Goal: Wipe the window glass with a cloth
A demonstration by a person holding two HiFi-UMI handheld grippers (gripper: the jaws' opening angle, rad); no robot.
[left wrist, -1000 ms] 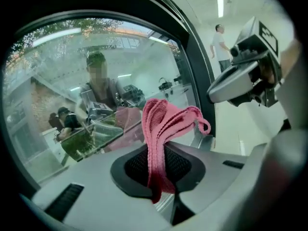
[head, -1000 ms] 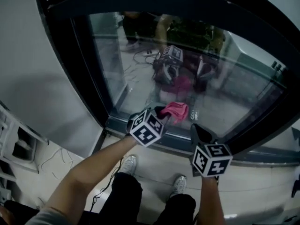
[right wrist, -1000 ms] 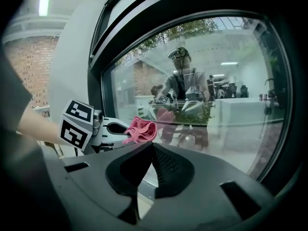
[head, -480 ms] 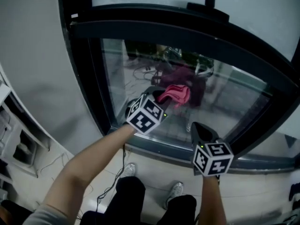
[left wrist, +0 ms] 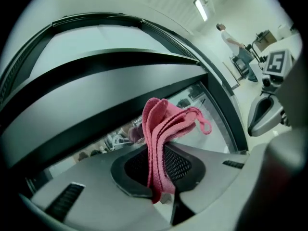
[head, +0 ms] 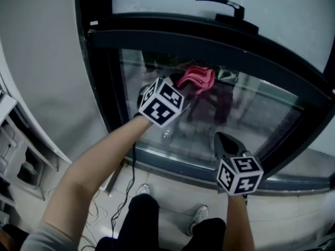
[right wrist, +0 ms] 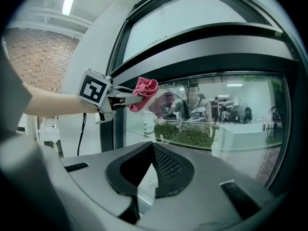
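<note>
Has carried the pink cloth (head: 196, 79) from the bottom edge of the window glass (head: 246, 114) up to its top, clenched in the jaws of the left gripper (head: 180, 85); likely ends one upward stroke. Keeps the right gripper (head: 225, 143) low, jaws closed, empty.

The cloth (head: 198, 78) sits in the left gripper (head: 179, 86), against the window glass (head: 246, 120) — eleven o'clock from the right gripper (head: 224, 141); handle (head: 222, 5) at twelve.
</note>
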